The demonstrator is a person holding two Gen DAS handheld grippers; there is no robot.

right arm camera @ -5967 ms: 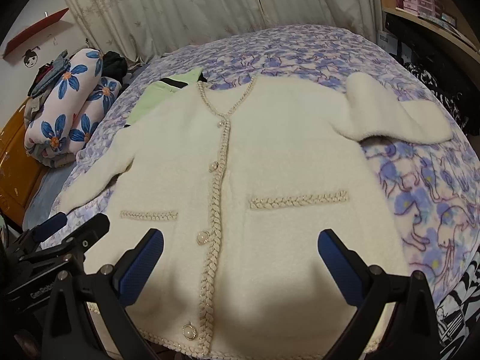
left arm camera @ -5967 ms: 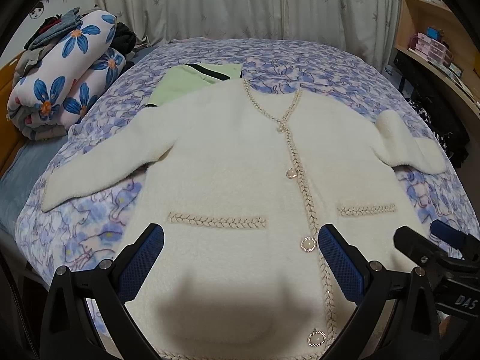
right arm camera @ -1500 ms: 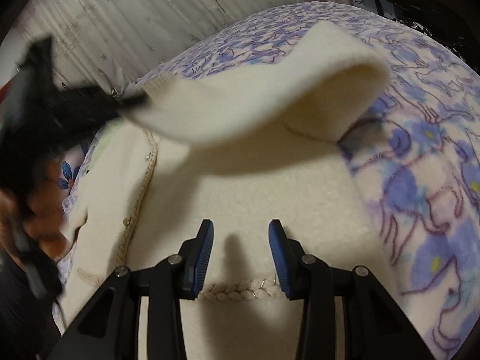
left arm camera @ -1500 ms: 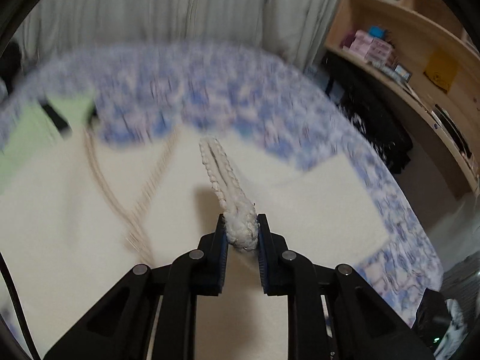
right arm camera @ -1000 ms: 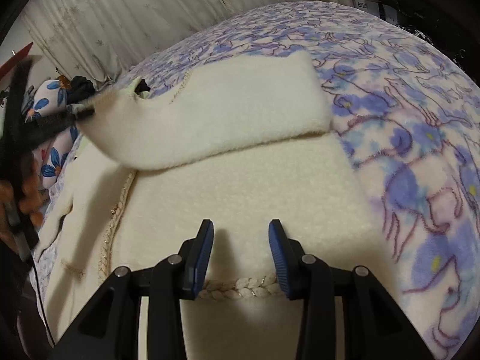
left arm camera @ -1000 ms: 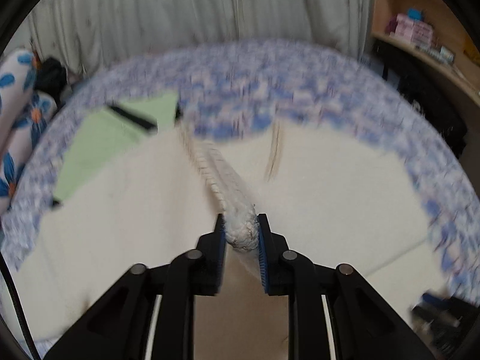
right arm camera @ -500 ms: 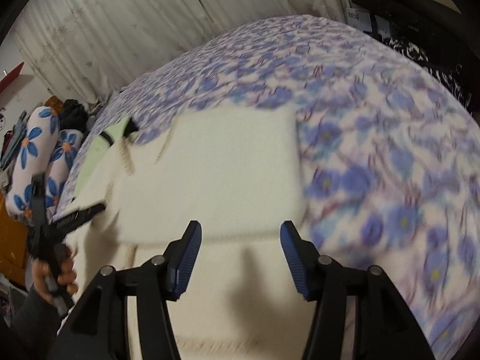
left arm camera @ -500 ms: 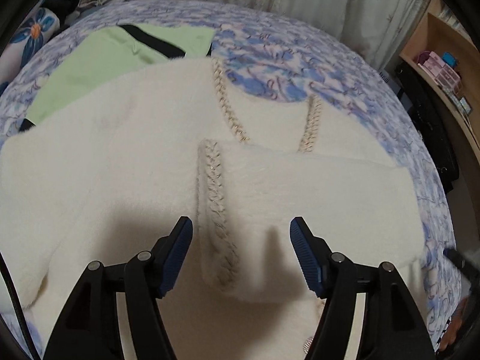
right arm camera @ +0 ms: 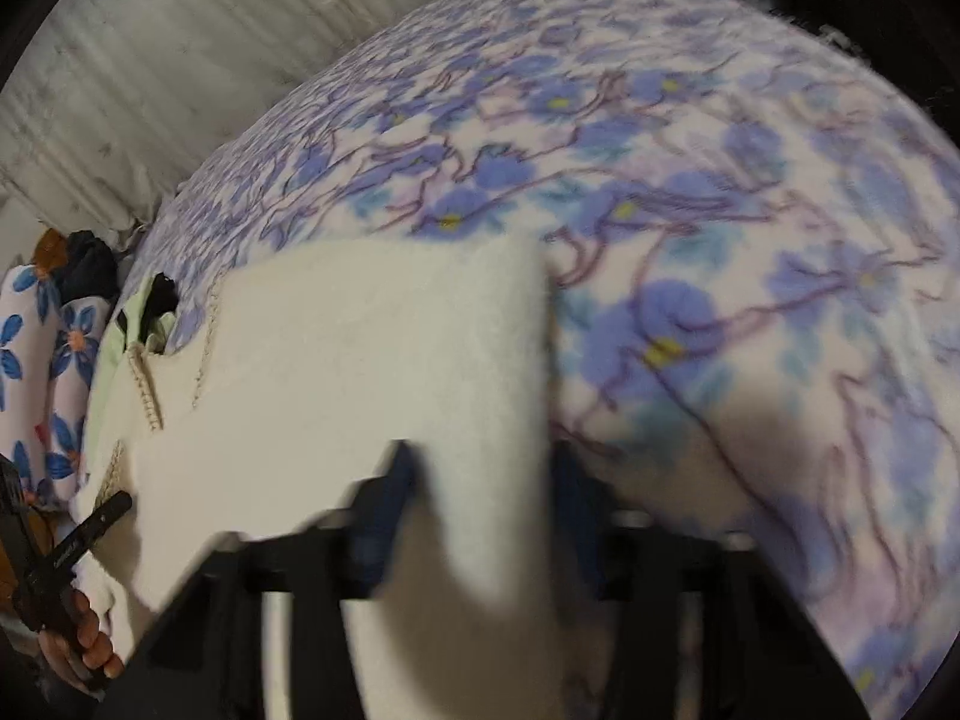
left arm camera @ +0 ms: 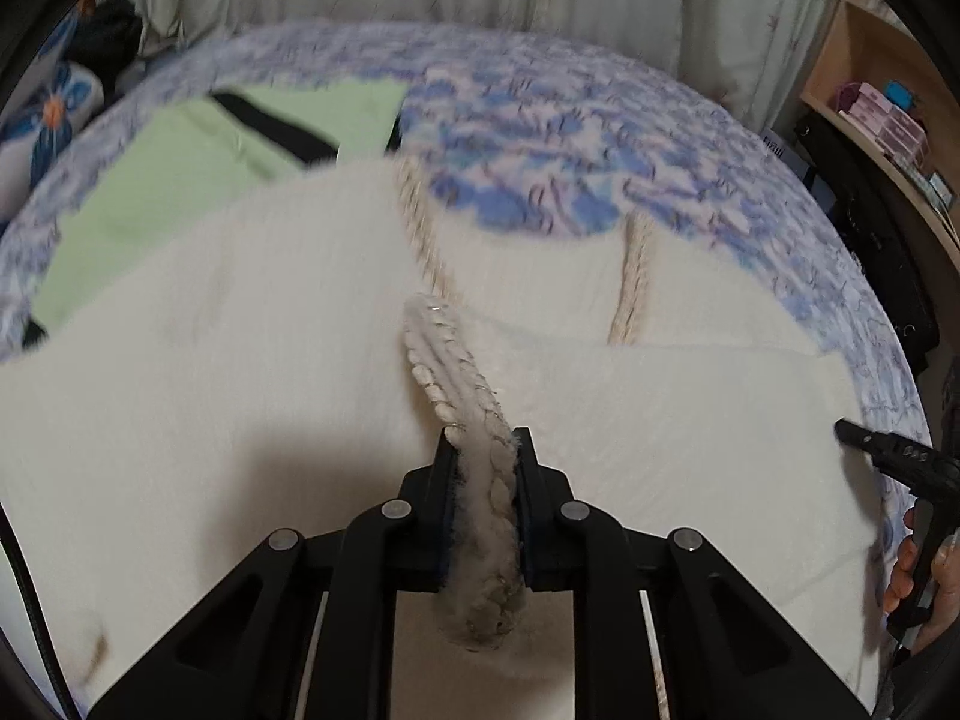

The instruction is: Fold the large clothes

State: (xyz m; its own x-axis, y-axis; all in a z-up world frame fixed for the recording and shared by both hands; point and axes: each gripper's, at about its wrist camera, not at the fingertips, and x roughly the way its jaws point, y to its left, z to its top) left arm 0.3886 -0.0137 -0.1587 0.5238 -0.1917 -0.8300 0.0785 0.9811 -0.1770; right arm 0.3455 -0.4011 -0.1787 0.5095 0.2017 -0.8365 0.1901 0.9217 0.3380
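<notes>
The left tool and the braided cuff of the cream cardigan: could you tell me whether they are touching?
Touching. The left wrist view shows the left tool closing, with both pads pressed against the braided cuff of the cream cardigan.

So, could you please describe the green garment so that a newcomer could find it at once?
On the blue-flowered bedspread, look beyond the cream cardigan, by its far shoulder. The green garment lies flat, partly beneath it, the only pale green piece, crossed by a black band.

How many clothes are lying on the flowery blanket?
2. A cream cardigan is spread across the middle. A green garment lies behind it, at the far left. More clothes may be hidden in the heap at the left edge.
</notes>
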